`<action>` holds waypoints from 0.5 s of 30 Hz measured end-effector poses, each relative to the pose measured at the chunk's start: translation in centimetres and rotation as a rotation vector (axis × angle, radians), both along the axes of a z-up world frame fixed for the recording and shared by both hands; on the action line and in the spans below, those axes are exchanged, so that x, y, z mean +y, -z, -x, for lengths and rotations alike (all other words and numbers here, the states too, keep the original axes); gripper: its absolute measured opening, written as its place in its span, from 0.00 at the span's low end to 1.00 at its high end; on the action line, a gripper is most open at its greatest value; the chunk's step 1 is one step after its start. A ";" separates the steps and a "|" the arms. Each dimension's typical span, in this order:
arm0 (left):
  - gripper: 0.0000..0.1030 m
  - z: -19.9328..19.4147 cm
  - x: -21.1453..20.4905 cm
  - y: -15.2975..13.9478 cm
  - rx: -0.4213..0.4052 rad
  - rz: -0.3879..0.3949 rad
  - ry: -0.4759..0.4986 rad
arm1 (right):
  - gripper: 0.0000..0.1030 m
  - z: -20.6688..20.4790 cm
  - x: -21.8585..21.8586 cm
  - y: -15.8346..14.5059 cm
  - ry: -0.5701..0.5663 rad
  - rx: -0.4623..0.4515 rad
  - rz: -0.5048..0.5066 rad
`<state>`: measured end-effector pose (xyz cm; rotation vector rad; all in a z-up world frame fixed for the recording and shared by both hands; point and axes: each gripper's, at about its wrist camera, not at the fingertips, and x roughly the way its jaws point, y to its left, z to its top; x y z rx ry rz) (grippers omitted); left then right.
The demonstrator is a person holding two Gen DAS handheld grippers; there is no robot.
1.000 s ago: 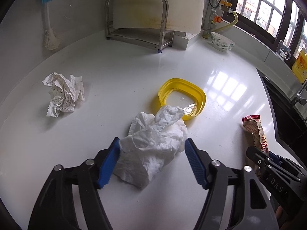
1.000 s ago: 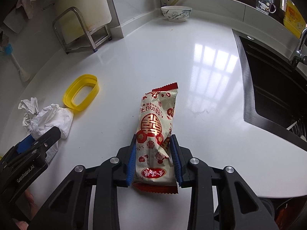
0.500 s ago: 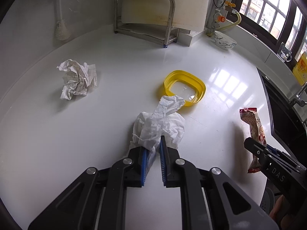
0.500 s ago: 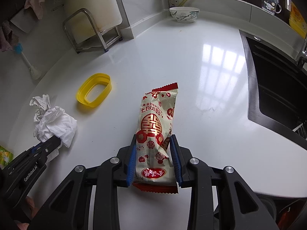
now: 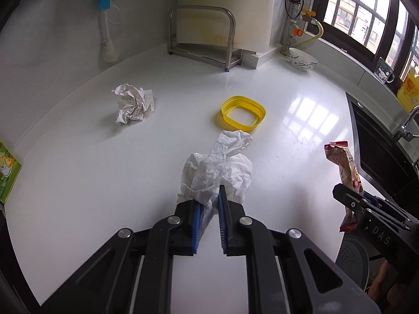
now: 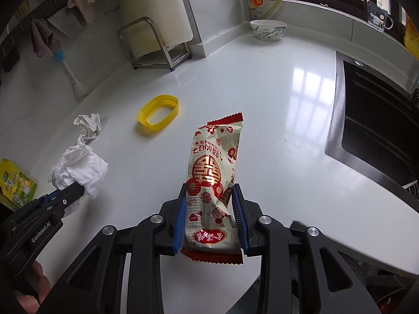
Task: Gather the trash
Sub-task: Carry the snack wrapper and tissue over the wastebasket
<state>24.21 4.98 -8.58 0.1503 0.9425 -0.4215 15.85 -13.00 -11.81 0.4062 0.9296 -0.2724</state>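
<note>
My left gripper (image 5: 209, 204) is shut on a crumpled white tissue (image 5: 218, 167), which hangs lifted above the white counter (image 5: 78, 183). The same tissue (image 6: 81, 168) and left gripper (image 6: 66, 195) show at the left of the right wrist view. My right gripper (image 6: 209, 204) is shut on a red and cream snack wrapper (image 6: 213, 175), held off the counter; the wrapper (image 5: 344, 167) also shows at the right of the left wrist view. A ball of crumpled grid paper (image 5: 133, 103) lies on the counter at the back left. A yellow plastic ring lid (image 5: 243, 113) lies beyond the tissue.
A dark sink (image 6: 379, 123) is sunk into the counter on the right. A metal rack (image 5: 203, 36) and a patterned bowl (image 5: 303, 59) stand at the back wall. A green box (image 5: 6, 172) sits at the left counter edge. A brush (image 5: 104, 26) hangs on the wall.
The left jaws closed on the white tissue and lifted it off the counter. The right gripper rose with the snack wrapper still in it; both cameras pulled back from the counter.
</note>
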 end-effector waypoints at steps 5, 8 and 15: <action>0.12 2.5 -0.4 -1.5 -0.023 0.002 -0.018 | 0.31 2.8 0.0 -1.3 -0.046 -0.018 -0.002; 0.12 4.0 -1.0 -2.3 -0.033 -0.002 -0.019 | 0.31 4.8 -0.7 -1.9 -0.061 -0.029 -0.008; 0.12 8.3 -3.9 -3.0 -0.028 0.005 0.021 | 0.31 9.9 -3.3 -2.6 -0.063 -0.028 -0.002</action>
